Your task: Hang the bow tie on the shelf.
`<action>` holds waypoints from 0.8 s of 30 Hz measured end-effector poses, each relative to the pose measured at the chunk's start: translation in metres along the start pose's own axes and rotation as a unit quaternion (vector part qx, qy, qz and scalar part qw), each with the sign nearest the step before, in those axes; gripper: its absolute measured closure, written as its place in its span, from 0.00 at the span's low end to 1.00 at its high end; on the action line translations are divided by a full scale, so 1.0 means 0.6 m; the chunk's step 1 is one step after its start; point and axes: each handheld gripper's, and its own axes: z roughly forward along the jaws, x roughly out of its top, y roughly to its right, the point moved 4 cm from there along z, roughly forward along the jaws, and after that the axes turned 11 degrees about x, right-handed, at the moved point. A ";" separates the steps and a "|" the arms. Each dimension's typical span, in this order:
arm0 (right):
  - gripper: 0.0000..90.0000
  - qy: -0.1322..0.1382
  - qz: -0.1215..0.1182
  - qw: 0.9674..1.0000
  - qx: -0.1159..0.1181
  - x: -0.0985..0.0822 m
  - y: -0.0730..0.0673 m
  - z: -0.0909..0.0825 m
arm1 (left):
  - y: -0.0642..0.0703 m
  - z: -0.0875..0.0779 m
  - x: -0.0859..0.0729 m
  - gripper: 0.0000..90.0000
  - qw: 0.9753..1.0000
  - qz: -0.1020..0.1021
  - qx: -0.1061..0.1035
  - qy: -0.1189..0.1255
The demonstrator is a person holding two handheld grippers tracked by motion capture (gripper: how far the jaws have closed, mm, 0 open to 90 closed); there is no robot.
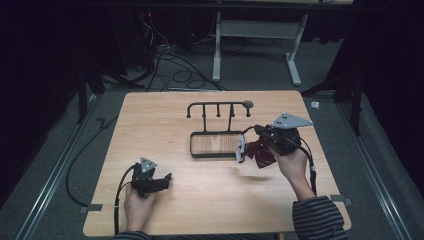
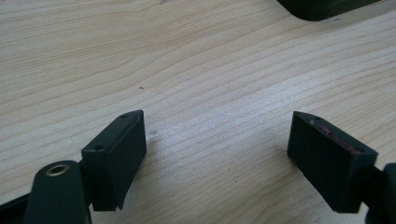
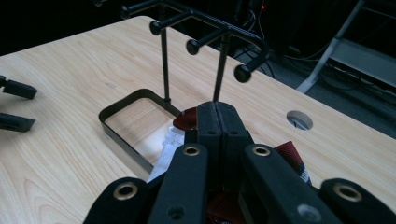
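A black hanger rack [image 1: 218, 106] with several knobbed pegs stands on a black-rimmed tray base [image 1: 192, 145] mid-table. My right gripper [image 1: 252, 132] hovers just right of the tray, shut on a dark red striped cloth item [image 1: 260, 154] with a white part [image 1: 241, 147] hanging at the tray's right end. In the right gripper view the jaws [image 3: 218, 112] are pressed together over the red cloth [image 3: 186, 119], with the rack [image 3: 219, 32] right behind. My left gripper [image 1: 168, 178] rests open at the front left, with bare wood between its jaws [image 2: 217, 133].
A round cable hole [image 1: 248, 104] sits in the table behind the rack. Beyond the table's far edge lie cables [image 1: 170, 65] on a grey floor and a white desk frame [image 1: 260, 35]. The tray corner [image 2: 322, 7] lies ahead of the left gripper.
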 end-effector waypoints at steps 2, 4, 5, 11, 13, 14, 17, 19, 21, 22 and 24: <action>1.00 0.001 -0.003 1.000 0.004 0.004 -0.005 0.005 | 0.000 0.000 0.000 0.22 1.000 0.000 0.000 0.000; 1.00 0.001 -0.005 1.000 0.008 0.007 -0.007 0.008 | 0.000 0.000 0.000 0.22 1.000 0.000 0.000 0.000; 1.00 0.002 -0.006 1.000 0.009 0.008 -0.009 0.009 | 0.000 0.000 0.000 0.22 1.000 0.000 0.000 0.000; 1.00 0.003 -0.006 1.000 0.014 0.013 -0.015 0.018 | 0.000 0.000 0.000 0.22 1.000 0.000 0.000 0.000; 1.00 0.001 -0.008 1.000 0.017 0.016 -0.018 0.023 | 0.000 0.000 0.000 0.22 1.000 0.000 0.000 0.000; 1.00 0.002 -0.009 1.000 0.019 0.017 -0.019 0.025 | 0.000 0.000 0.000 0.22 1.000 0.000 0.000 0.000; 1.00 0.001 -0.011 1.000 0.020 0.019 -0.021 0.029 | 0.000 0.000 0.000 0.22 1.000 0.000 0.000 0.000; 1.00 0.003 -0.012 1.000 0.024 0.021 -0.024 0.034 | 0.000 0.000 0.000 0.22 1.000 0.000 0.000 0.000; 1.00 0.002 -0.012 1.000 0.026 0.023 -0.026 0.037 | 0.000 0.000 0.000 0.22 1.000 0.000 0.000 0.000; 1.00 0.002 -0.013 1.000 0.027 0.024 -0.028 0.039 | 0.000 0.000 0.000 0.22 1.000 0.000 0.000 0.000; 1.00 0.001 -0.015 0.999 0.029 0.026 -0.030 0.043 | 0.000 0.000 0.000 0.22 1.000 0.000 0.000 0.000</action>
